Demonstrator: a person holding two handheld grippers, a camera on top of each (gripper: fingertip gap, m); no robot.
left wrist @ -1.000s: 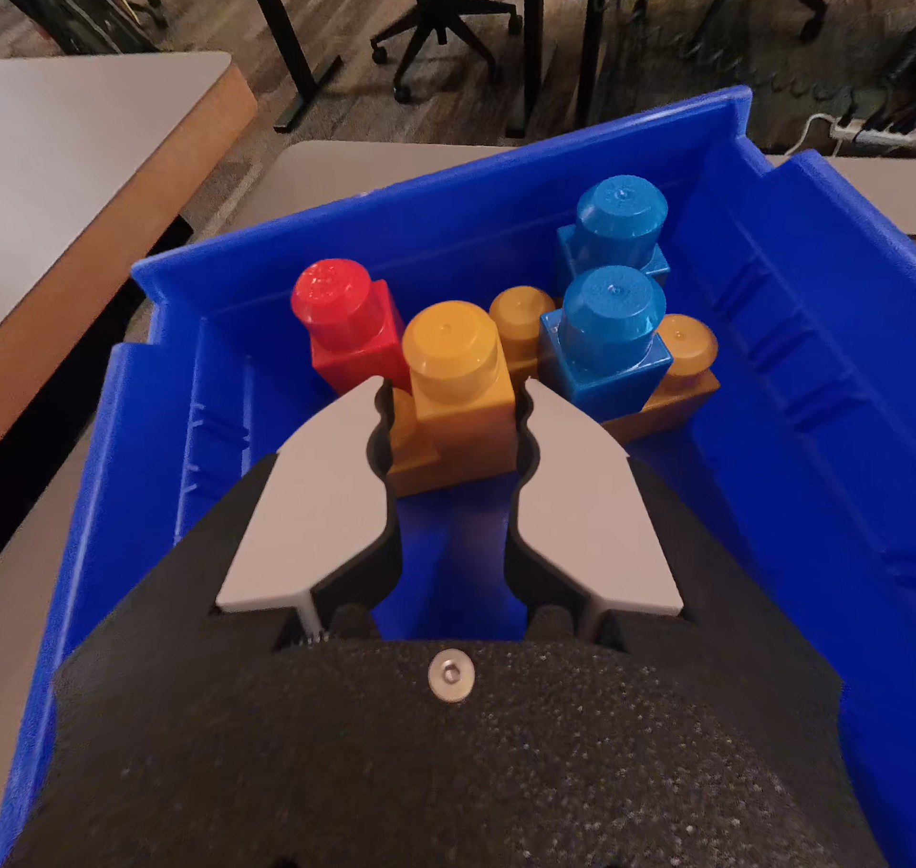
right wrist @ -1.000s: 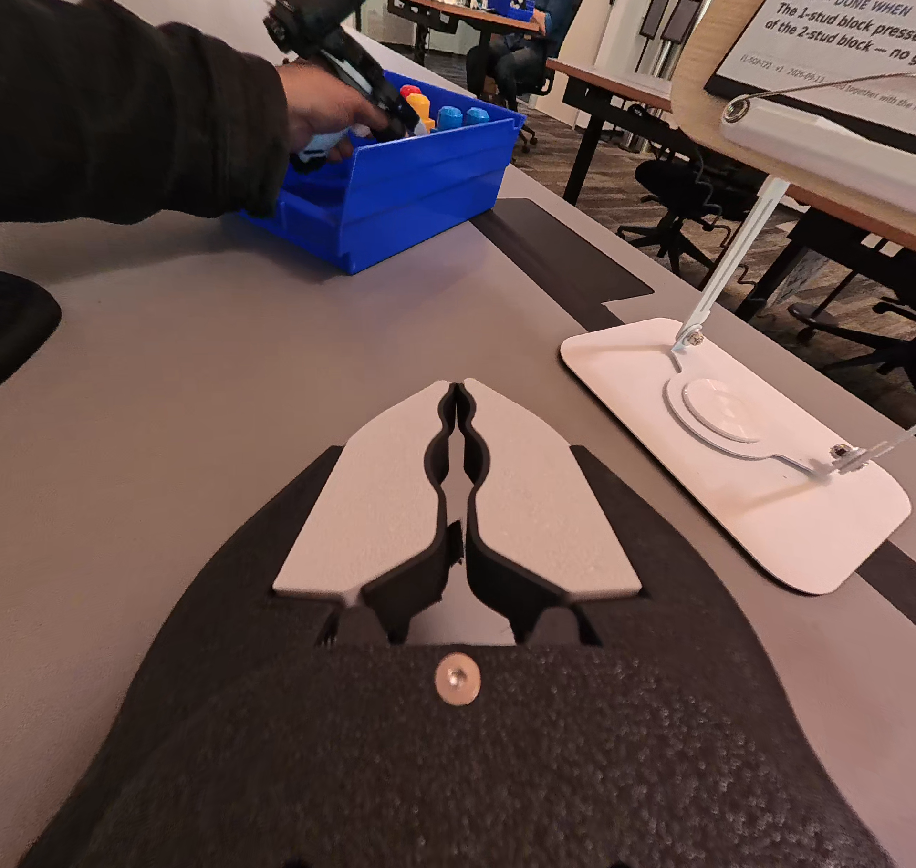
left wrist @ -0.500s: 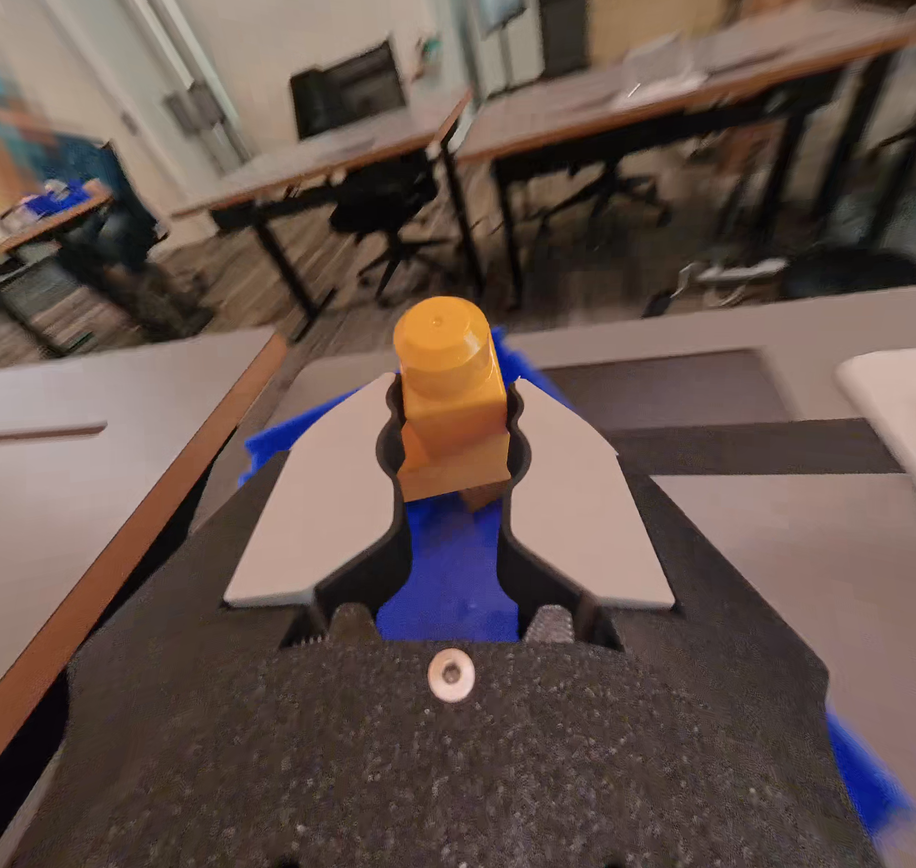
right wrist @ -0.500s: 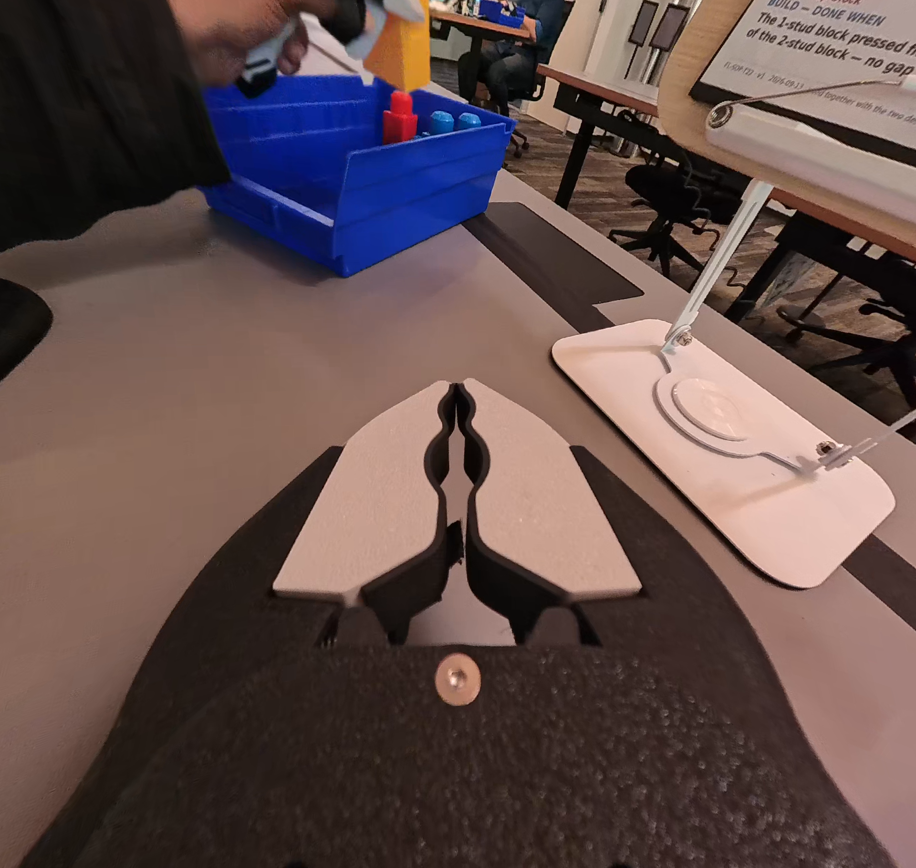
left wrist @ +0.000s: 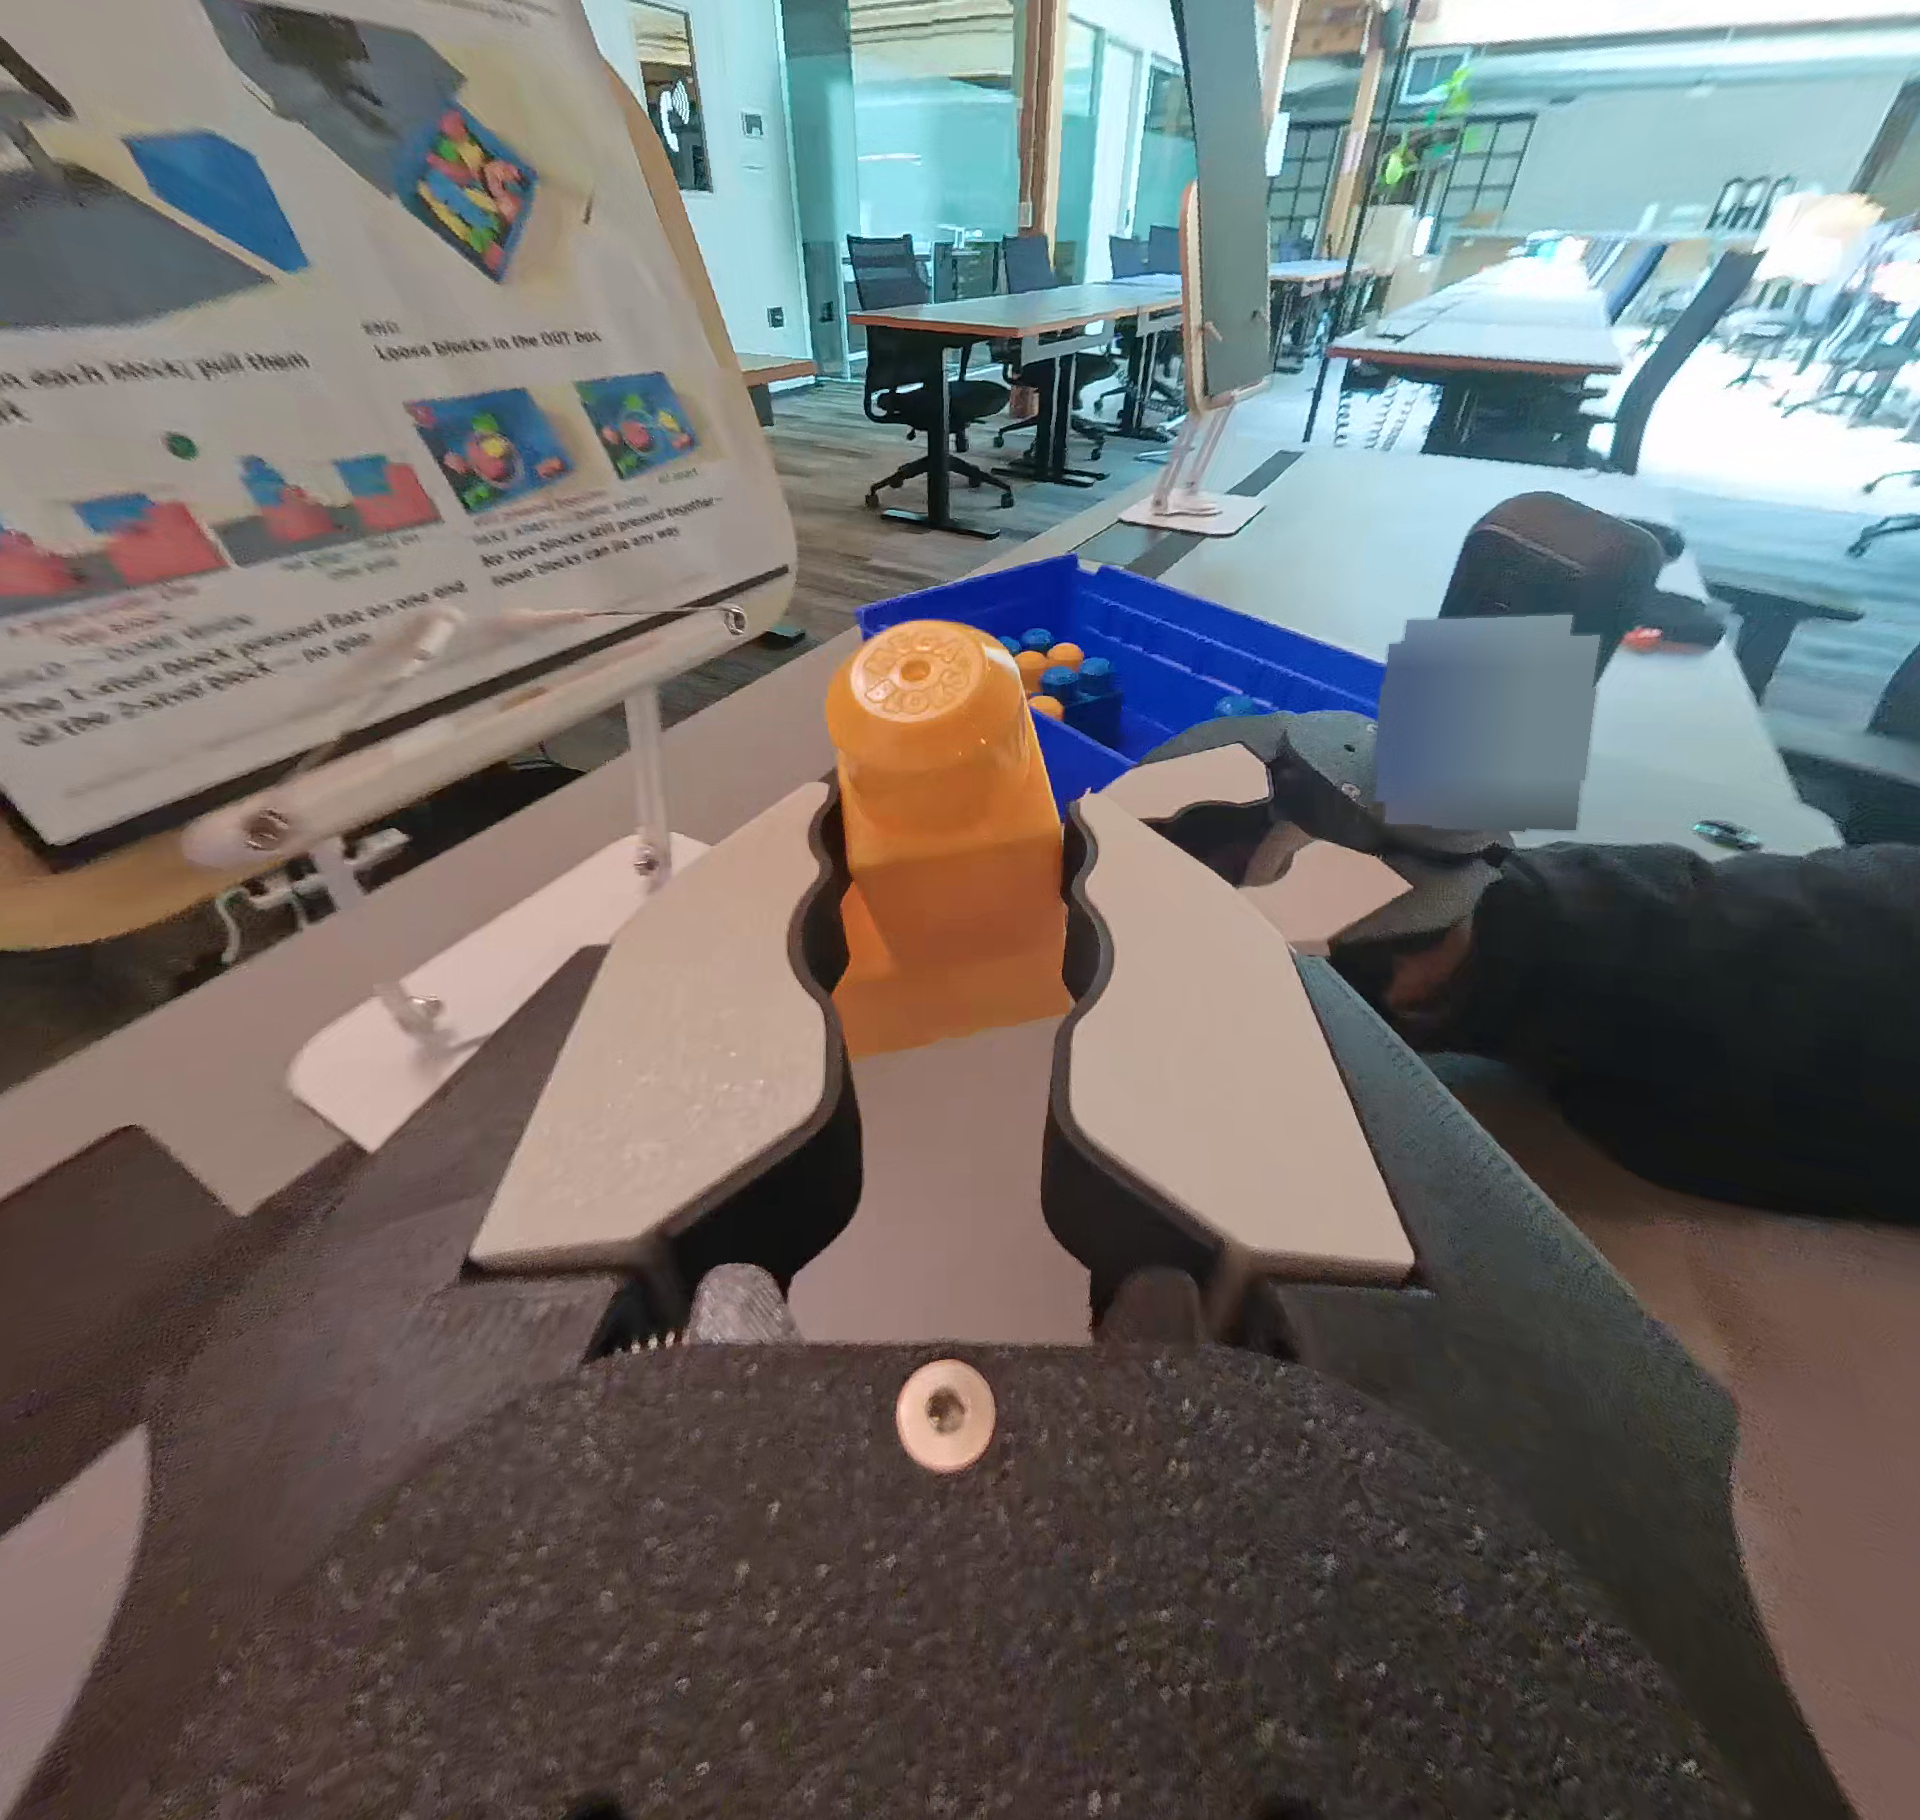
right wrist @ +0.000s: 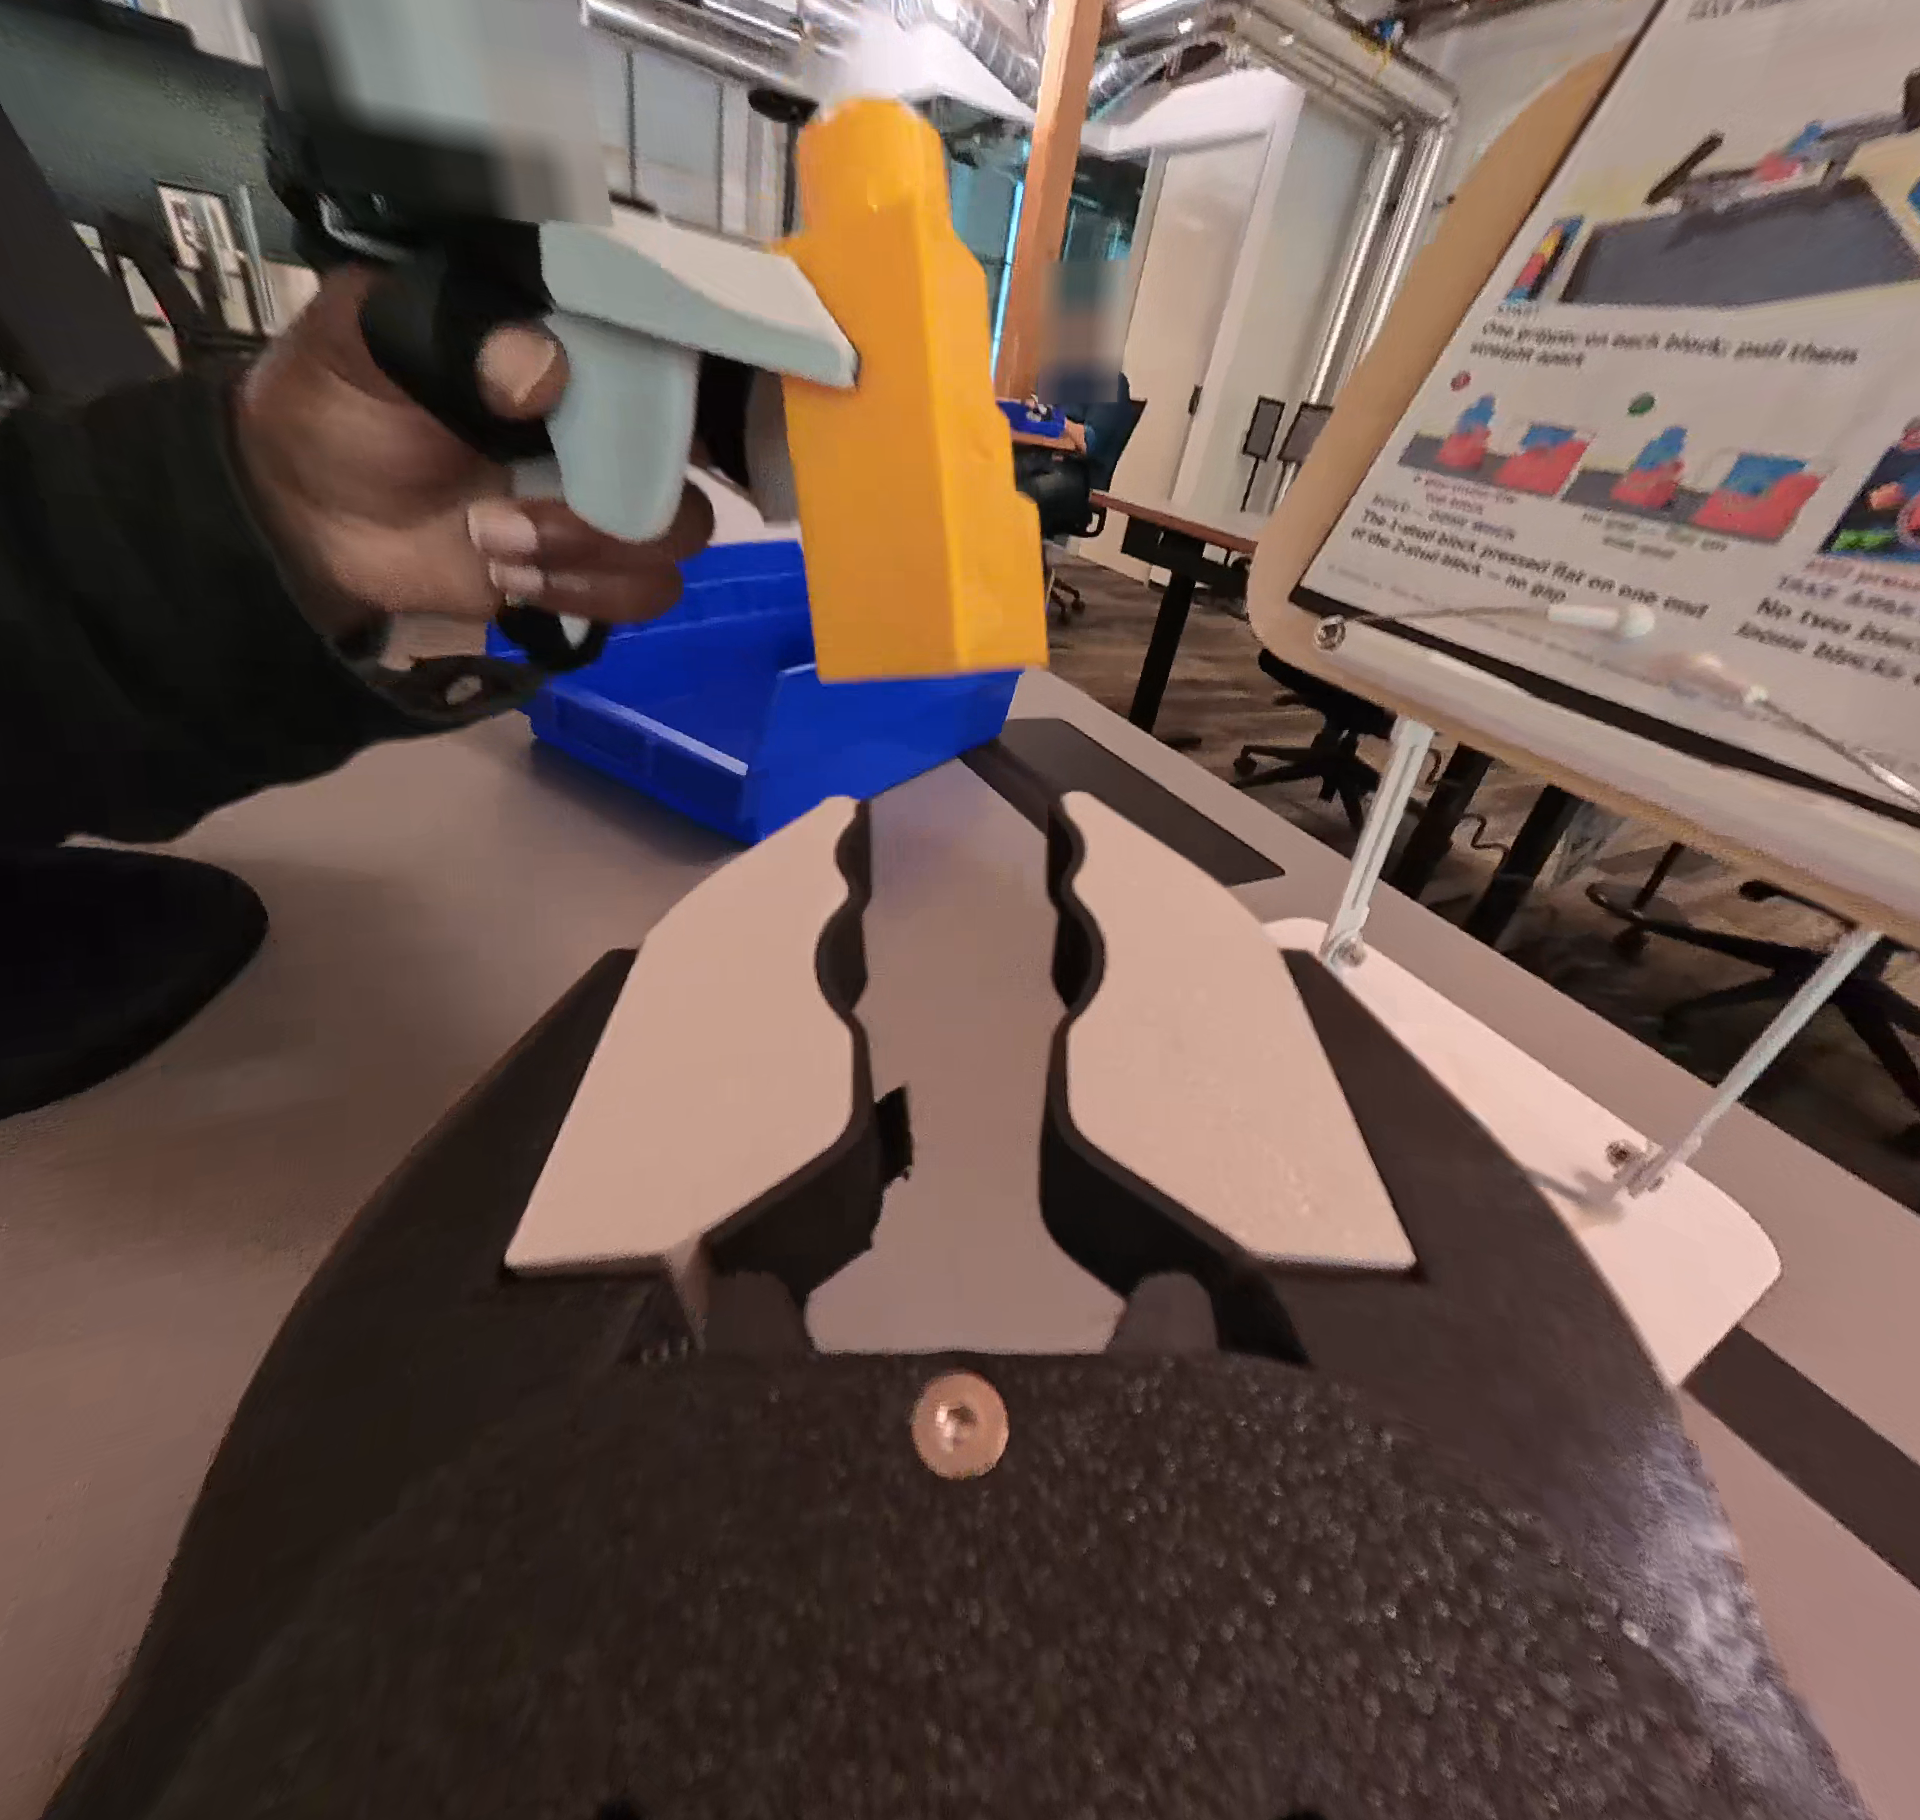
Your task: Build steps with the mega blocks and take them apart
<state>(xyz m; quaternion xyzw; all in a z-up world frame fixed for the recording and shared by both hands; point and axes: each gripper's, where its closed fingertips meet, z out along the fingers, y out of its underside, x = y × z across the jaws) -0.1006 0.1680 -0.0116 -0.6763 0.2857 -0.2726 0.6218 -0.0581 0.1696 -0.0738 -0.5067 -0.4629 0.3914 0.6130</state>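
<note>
Left gripper (left wrist: pixel 945 877) pinches one orange block (left wrist: pixel 940 835) between its two fingers, raised clear of the grey table (right wrist: pixel 312 939). Right gripper (right wrist: pixel 956 835) sits below it, jaws parted, empty. One blue bin (right wrist: pixel 727 731) behind.

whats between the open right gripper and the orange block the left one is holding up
Nothing: in the right wrist view the orange block hangs in the air ahead of the right gripper, with only bare grey table and the blue bin farther back.
</note>
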